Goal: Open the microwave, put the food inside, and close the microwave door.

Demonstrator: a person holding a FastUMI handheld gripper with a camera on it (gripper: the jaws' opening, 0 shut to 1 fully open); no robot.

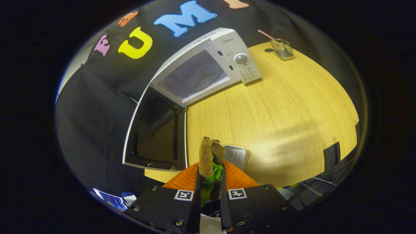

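Brown bread and a frill of green lettuce make up the sandwich (211,159) you are holding: your gripper (209,182) has both black fingers pressed against its two flat sides, and the slices stand on edge between them, poking out past the fingertips. Its lower part is hidden down in the narrow gap between the fingers, so you cannot see how deep it sits.

Under the sandwich you can make out a ribbed orange plate (239,180), mostly covered by the fingers, and just beyond it a small white ribbed piece (236,156) whose shape is hard to read.

Ahead, the microwave (227,52) stands on the wooden table (286,107) with its door (156,133) swung wide to the left. The cavity (195,76) is pale and glary; a round turntable is faintly suggested inside, but you cannot tell more.

Well beyond, near the table's far edge, a wire mesh basket (282,49) holds a striped pink straw (266,34) leaning out. Beside it lies a small dark round spot (268,50).
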